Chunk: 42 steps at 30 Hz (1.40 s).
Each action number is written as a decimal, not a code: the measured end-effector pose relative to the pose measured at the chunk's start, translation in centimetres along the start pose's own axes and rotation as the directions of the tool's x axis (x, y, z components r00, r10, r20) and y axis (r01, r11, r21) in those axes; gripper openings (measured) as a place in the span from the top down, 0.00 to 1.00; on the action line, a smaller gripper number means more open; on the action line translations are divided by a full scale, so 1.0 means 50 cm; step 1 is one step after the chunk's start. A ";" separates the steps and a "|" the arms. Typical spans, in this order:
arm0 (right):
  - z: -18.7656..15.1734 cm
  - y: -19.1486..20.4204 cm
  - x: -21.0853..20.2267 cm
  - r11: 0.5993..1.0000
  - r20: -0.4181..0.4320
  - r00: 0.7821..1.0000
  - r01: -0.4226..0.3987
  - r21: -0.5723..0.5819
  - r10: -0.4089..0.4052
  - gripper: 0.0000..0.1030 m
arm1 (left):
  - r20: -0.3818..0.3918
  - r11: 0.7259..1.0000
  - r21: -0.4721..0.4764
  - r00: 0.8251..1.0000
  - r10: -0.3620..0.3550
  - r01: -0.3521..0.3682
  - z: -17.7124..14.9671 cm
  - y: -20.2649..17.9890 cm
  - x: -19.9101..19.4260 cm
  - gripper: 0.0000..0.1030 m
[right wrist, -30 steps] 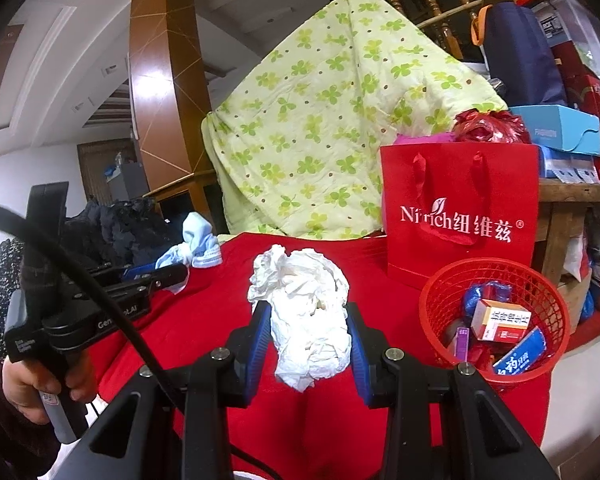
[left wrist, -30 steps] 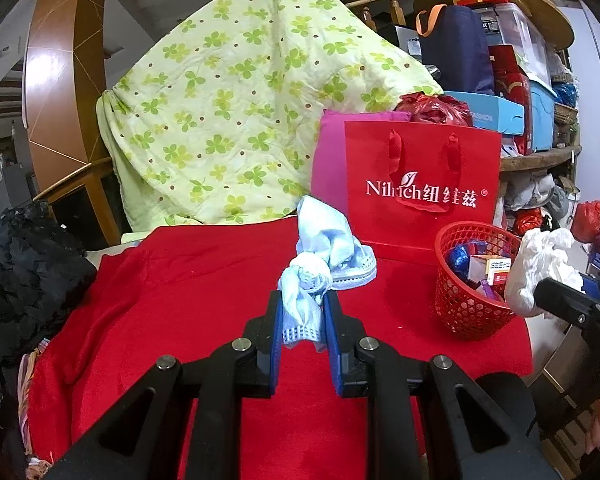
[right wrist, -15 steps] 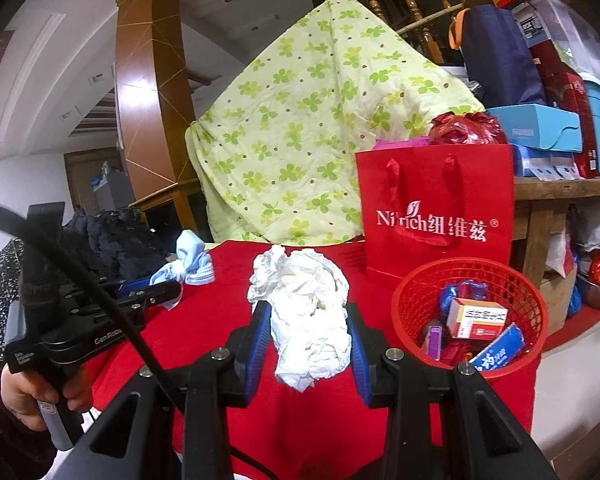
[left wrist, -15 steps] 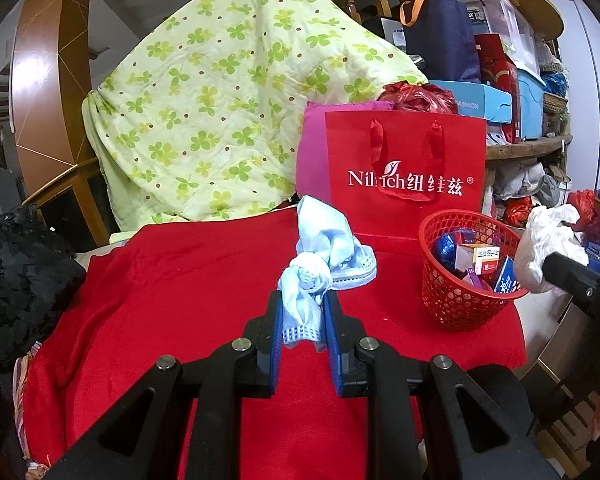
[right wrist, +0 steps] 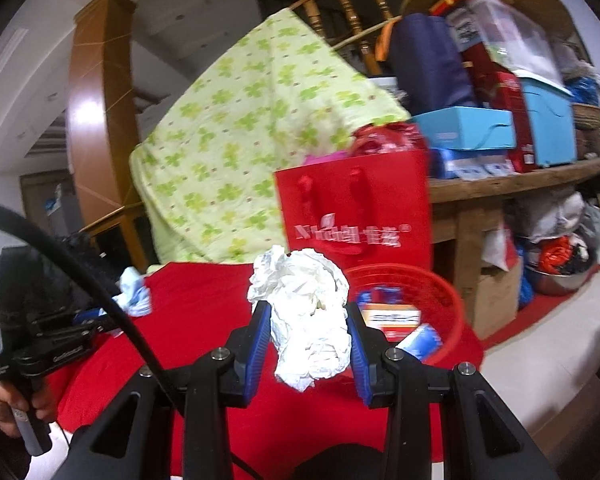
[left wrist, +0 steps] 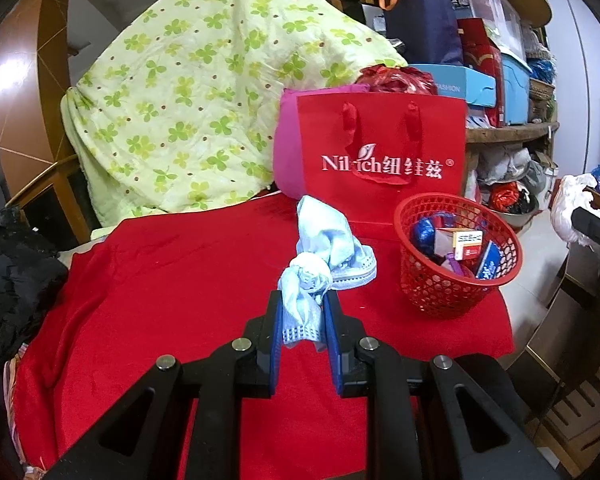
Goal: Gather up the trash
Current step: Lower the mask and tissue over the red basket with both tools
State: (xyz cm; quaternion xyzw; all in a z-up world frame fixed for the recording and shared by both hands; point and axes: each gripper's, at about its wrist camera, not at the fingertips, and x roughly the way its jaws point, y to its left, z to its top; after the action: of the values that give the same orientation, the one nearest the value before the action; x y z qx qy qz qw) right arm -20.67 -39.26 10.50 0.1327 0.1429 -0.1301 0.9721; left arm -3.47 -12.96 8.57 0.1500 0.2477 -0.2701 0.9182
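While both jaws pinch trash, the red mesh basket [left wrist: 456,280] at 3 o'clock on the red-clothed surface [left wrist: 172,288] holds small boxes and blue wrappers. Left gripper [left wrist: 302,322] clamps a light blue cloth wad [left wrist: 320,252]; right gripper [right wrist: 308,344] clamps crumpled white paper [right wrist: 304,304] over the basket's 9 o'clock rim. Only the right view shows a hand [right wrist: 4,404]. Red bag [left wrist: 384,156] reads "Nil·ich".
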 end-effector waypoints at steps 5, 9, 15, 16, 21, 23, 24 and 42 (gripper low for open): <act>-0.002 -0.054 -0.017 0.998 0.013 0.998 0.063 0.020 -0.063 0.62 | -0.005 0.999 0.032 1.000 -0.029 0.029 0.010 -0.043 0.009 0.79; -0.010 -0.089 -0.027 0.996 0.013 0.996 0.082 0.045 -0.083 0.62 | -0.022 0.996 0.070 0.998 -0.057 0.058 0.020 -0.086 0.022 0.79; -0.022 -0.141 -0.035 0.990 0.011 0.995 0.100 0.096 -0.102 0.62 | -0.032 0.987 0.133 0.996 -0.088 0.091 0.034 -0.156 0.038 0.79; -0.024 -0.149 -0.037 0.989 0.011 0.994 0.102 0.103 -0.104 0.62 | -0.032 0.986 0.137 0.995 -0.092 0.096 0.036 -0.163 0.040 0.79; -0.033 -0.180 -0.041 0.985 0.007 0.994 0.111 0.131 -0.113 0.62 | -0.036 0.978 0.174 0.993 -0.110 0.115 0.045 -0.203 0.052 0.79; -0.035 -0.186 -0.038 0.984 0.003 0.993 0.115 0.137 -0.117 0.62 | -0.040 0.976 0.185 0.993 -0.113 0.118 0.047 -0.214 0.058 0.79; -0.037 -0.189 -0.036 0.983 0.002 0.993 0.115 0.140 -0.117 0.62 | -0.042 0.974 0.193 0.993 -0.114 0.120 0.048 -0.222 0.062 0.79; -0.033 -0.181 0.037 0.988 -0.042 0.995 0.095 0.122 -0.090 0.62 | -0.099 0.962 0.216 0.984 -0.150 0.168 0.055 -0.266 0.139 0.79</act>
State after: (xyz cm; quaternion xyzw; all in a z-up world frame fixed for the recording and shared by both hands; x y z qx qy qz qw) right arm -21.97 -47.61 6.40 0.1883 0.1581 -0.1813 0.9522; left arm -4.93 -27.77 5.27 0.2429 0.2642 -0.3629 0.8600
